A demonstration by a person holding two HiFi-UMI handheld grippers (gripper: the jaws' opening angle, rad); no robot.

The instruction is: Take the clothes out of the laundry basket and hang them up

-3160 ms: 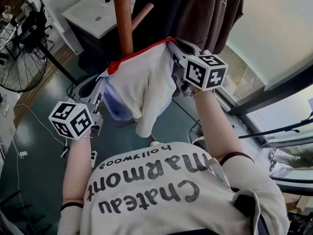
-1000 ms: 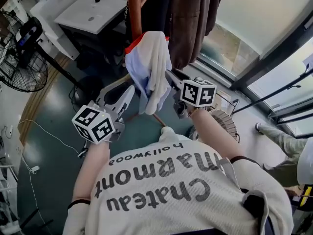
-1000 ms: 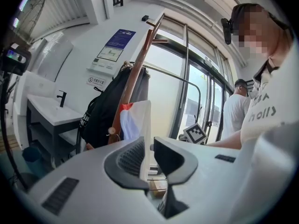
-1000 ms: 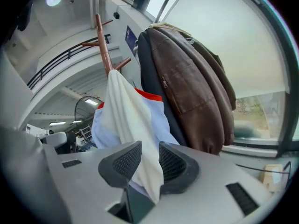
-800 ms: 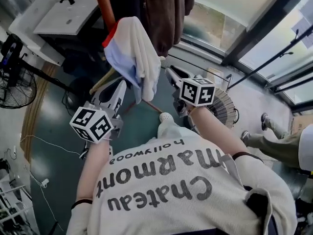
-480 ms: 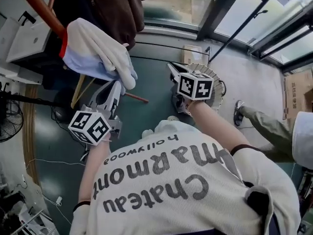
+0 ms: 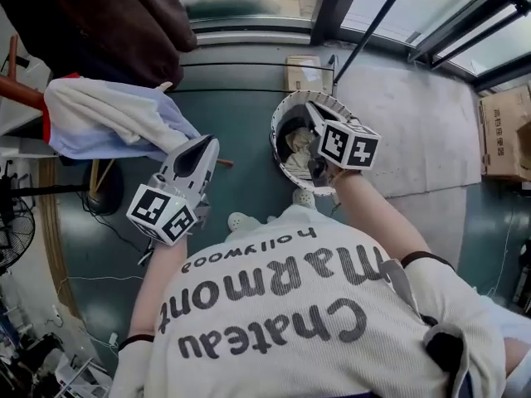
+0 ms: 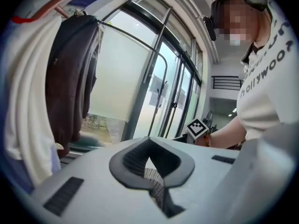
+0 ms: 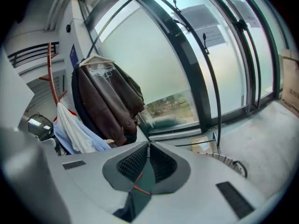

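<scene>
1. The laundry basket (image 7: 277,135) is round, with a white ribbed wall. It stands on the smooth dark-green floor (image 7: 241,98). Crumpled pale clothes (image 7: 300,145) lie inside it.
2. The right gripper (image 7: 310,106) is above the basket opening. In the right gripper view its ridged black pads (image 9: 135,161) are closed together, with nothing between them.
3. The left gripper (image 7: 211,144) is a smooth grey shell and is near the basket's left side. Its jaws are also closed and empty.
4. A soft white garment (image 7: 108,116) with a red collar and a light-blue panel is draped over a wooden rack arm (image 7: 18,91). A dark brown jacket (image 7: 124,19) hangs beside it.
5. Change from one second ago: both grippers had open jaws beside the white garment. Both are now away from it, and the basket has come into view.
</scene>
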